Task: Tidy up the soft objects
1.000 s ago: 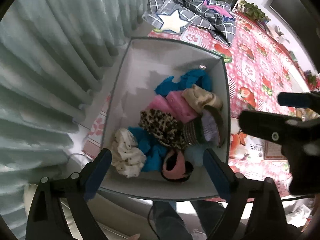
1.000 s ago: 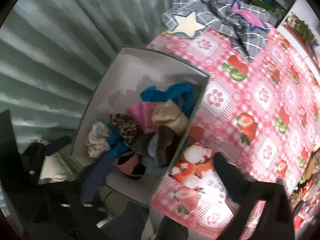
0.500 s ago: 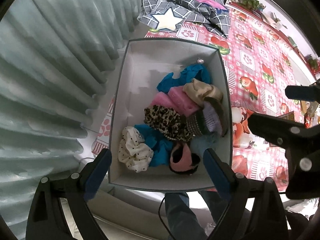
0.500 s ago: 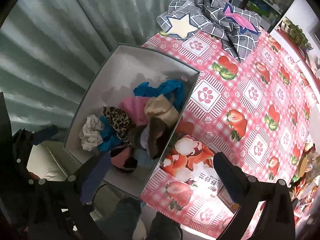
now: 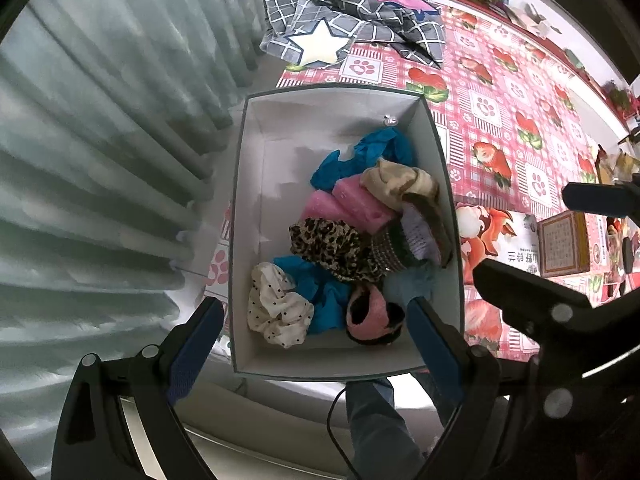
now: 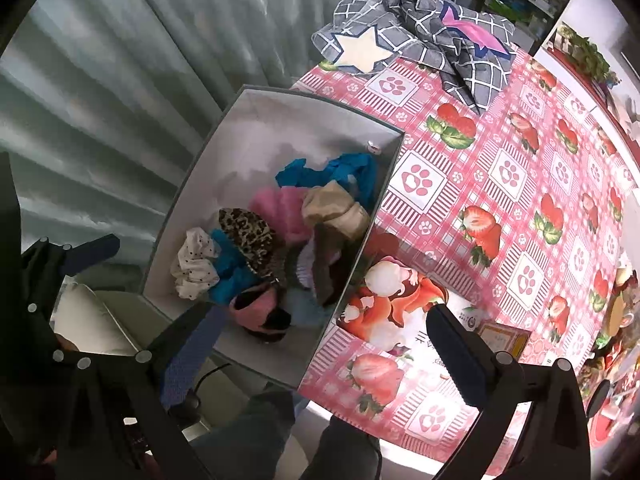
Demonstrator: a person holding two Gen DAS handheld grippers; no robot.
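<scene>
Soft scrunchies piled in the box point(image 5: 256, 184)

Both claws, left claw point(image 5: 316, 332) and right claw point(image 6: 320, 344), spread empty; leopard scrunchie point(image 5: 324, 244) looks light, squashy: pinch its bunched top.

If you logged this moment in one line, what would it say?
left tongs: open, empty, above box | right tongs: open, empty, over tablecloth | box: scrunchies, soft items piled inside
</scene>
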